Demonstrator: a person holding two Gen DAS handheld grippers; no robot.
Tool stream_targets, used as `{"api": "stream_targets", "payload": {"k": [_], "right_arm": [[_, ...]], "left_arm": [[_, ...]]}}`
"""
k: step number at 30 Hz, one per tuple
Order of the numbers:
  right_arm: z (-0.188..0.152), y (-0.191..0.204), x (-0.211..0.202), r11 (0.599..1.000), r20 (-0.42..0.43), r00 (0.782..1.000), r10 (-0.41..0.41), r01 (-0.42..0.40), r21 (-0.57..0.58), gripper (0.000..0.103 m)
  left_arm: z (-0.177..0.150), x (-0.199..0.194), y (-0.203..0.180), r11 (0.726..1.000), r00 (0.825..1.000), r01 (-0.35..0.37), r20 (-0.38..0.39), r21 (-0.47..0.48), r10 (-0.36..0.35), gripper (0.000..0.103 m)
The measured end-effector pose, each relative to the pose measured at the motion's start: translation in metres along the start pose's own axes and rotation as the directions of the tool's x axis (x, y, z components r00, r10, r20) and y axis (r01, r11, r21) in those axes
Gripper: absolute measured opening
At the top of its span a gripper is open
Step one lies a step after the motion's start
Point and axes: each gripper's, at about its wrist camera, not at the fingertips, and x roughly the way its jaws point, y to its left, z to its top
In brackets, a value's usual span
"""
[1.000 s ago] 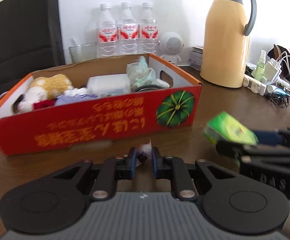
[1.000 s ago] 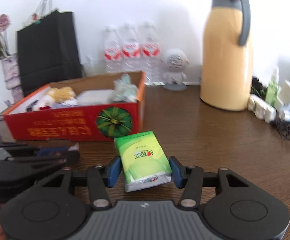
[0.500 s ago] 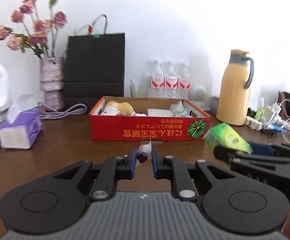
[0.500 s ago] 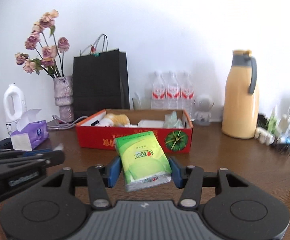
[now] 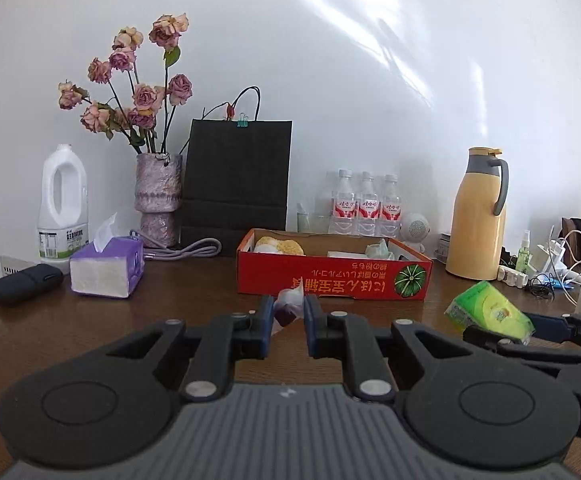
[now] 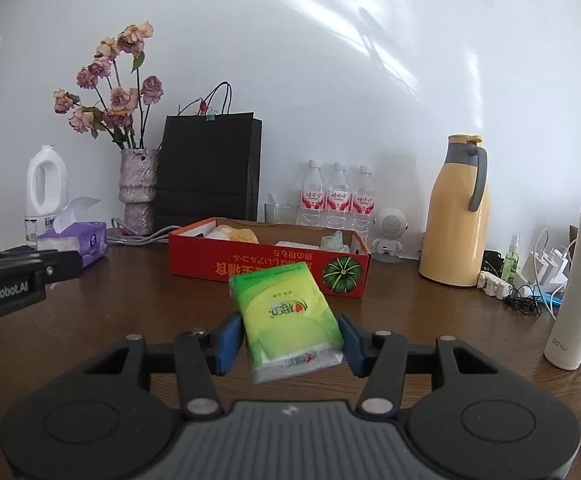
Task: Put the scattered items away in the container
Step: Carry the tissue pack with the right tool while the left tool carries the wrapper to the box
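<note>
My right gripper [image 6: 290,340] pinches the green tissue pack [image 6: 288,320], its long axis pointing toward the red box [image 6: 266,270] ahead; my left gripper [image 5: 286,314] pinches perhaps a small wrapped candy [image 5: 286,308].

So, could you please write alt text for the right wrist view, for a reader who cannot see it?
The right gripper holds a green tissue pack between its jaws, above a brown table. Behind the pack stands a red cardboard box that already holds some items. Further back, against a white wall, are water bottles and a yellow thermos jug.
</note>
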Motion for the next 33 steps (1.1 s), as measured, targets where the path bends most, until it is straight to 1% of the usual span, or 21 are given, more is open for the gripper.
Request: {"api": "stream_targets", "payload": {"k": [4,7,8,10,12,13,15,16,17,18,20,21,22,23,24,26,28,29,31,32,33], "right_arm": [[0.005,-0.005,0.0,0.999,0.023,1.0,-0.006,0.005,0.039,0.051],[0.018,-0.011,0.011,0.998,0.041,0.999,-0.004,0.001,0.059,0.051],[0.026,-0.014,0.019,0.998,0.047,0.999,-0.001,-0.002,0.059,0.051],[0.051,-0.021,0.044,0.999,0.072,0.997,0.01,-0.014,0.048,0.051],[0.084,-0.027,0.073,0.999,0.111,0.994,0.021,-0.024,0.026,0.051],[0.104,-0.03,0.091,1.0,0.123,0.992,0.023,-0.025,0.015,0.051],[0.143,-0.036,0.13,0.999,0.103,0.994,0.046,-0.048,0.014,0.051],[0.163,-0.039,0.153,0.997,0.066,0.996,0.068,-0.069,0.02,0.051],[0.18,-0.043,0.175,0.995,0.028,0.996,0.086,-0.088,0.041,0.051],[0.197,-0.047,0.198,0.993,-0.028,0.994,0.101,-0.099,0.06,0.051],[0.221,-0.054,0.246,0.99,-0.153,0.981,0.121,-0.107,0.096,0.051],[0.228,-0.056,0.269,0.989,-0.212,0.968,0.133,-0.114,0.099,0.051],[0.233,-0.057,0.293,0.987,-0.28,0.948,0.151,-0.131,0.088,0.051],[0.236,-0.06,0.315,0.988,-0.344,0.927,0.151,-0.125,0.095,0.051],[0.237,-0.068,0.337,0.988,-0.411,0.9,0.146,-0.112,0.106,0.051],[0.232,-0.083,0.379,0.981,-0.514,0.84,0.176,-0.108,0.159,0.051],[0.215,-0.086,0.414,0.98,-0.614,0.77,0.173,-0.075,0.182,0.051],[0.207,-0.087,0.427,0.982,-0.642,0.749,0.164,-0.062,0.18,0.051],[0.186,-0.087,0.448,0.985,-0.714,0.685,0.143,-0.031,0.167,0.053],[0.177,-0.089,0.456,0.984,-0.74,0.656,0.152,-0.029,0.176,0.053],[0.169,-0.091,0.46,0.982,-0.756,0.633,0.166,-0.033,0.188,0.051]], "left_arm": [[0.001,0.004,0.005,1.0,1.0,0.017,-0.004,-0.025,-0.017,0.017],[0.01,0.02,0.01,0.999,0.999,0.032,-0.002,-0.042,-0.032,0.017],[0.018,0.03,0.012,0.998,0.999,0.042,0.003,-0.047,-0.042,0.017],[0.041,0.059,0.016,0.994,0.995,0.1,0.033,-0.051,-0.099,0.017],[0.071,0.097,0.019,0.989,0.987,0.145,0.077,-0.038,-0.141,0.017],[0.089,0.121,0.019,0.988,0.986,0.153,0.075,-0.032,-0.151,0.017],[0.124,0.174,0.021,0.984,0.985,0.172,0.04,-0.054,-0.17,0.017],[0.141,0.201,0.022,0.981,0.984,0.179,0.01,-0.072,-0.179,0.017],[0.157,0.229,0.024,0.978,0.981,0.189,-0.033,-0.093,-0.193,0.017],[0.172,0.258,0.024,0.973,0.972,0.207,-0.093,-0.102,-0.217,0.018],[0.192,0.311,0.024,0.973,0.955,0.18,-0.211,-0.143,-0.207,0.017],[0.196,0.338,0.023,0.972,0.935,0.172,-0.285,-0.157,-0.212,0.017],[0.197,0.364,0.022,0.967,0.901,0.186,-0.361,-0.174,-0.239,0.018],[0.195,0.388,0.02,0.957,0.859,0.215,-0.428,-0.195,-0.28,0.018],[0.189,0.408,0.017,0.95,0.824,0.231,-0.476,-0.21,-0.306,0.018],[0.174,0.442,0.008,0.959,0.779,0.213,-0.56,-0.186,-0.282,0.018],[0.16,0.466,0.0,0.967,0.751,0.201,-0.61,-0.155,-0.254,0.018],[0.154,0.475,-0.003,0.97,0.741,0.199,-0.626,-0.142,-0.244,0.018],[0.145,0.489,-0.005,0.973,0.724,0.194,-0.65,-0.128,-0.23,0.019],[0.141,0.494,-0.006,0.973,0.713,0.196,-0.664,-0.123,-0.228,0.032],[0.138,0.499,-0.006,0.974,0.707,0.195,-0.671,-0.119,-0.223,0.047]]}}
